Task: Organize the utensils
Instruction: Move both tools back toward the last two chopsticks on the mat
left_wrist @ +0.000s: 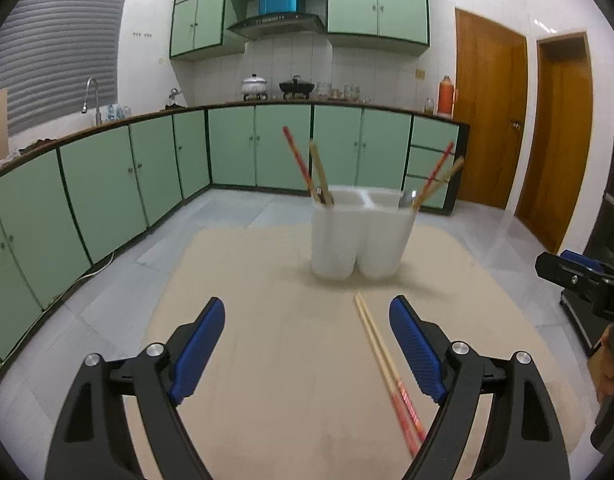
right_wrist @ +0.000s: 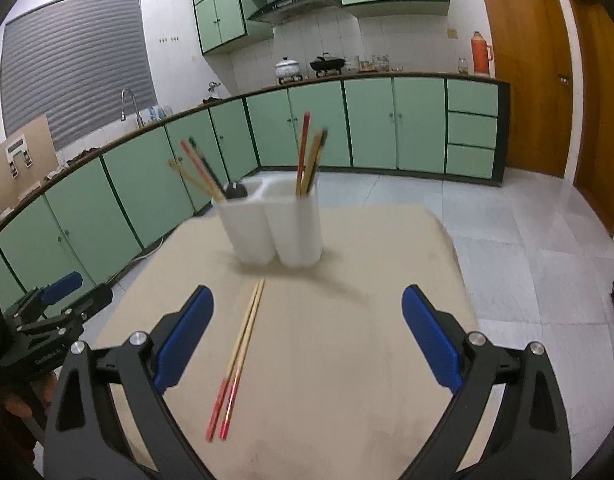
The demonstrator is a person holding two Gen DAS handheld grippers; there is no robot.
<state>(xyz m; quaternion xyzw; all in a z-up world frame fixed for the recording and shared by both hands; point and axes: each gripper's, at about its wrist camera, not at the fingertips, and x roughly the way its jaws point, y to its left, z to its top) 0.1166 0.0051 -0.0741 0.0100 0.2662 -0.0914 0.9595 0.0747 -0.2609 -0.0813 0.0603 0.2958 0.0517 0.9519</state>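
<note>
Chopsticks (right_wrist: 237, 360): we see them lengthwise toward the holder (right_wrist: 275, 224), inside our right hand-held gripper (right_wrist: 307, 340).
Grippers: both wide, left hand-held gripper (left_wrist: 307, 344) too.

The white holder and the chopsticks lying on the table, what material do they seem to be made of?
The white holder looks like smooth matte plastic: uniform white, rounded moulded walls. The loose chopsticks seem to be bamboo or wood, pale tan with red painted ends, though the blur leaves that open.

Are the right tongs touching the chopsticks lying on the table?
Apart. The right wrist view shows the right tongs open, with the chopstick pair lying flat between the pads, bare table visible on both sides.
</note>
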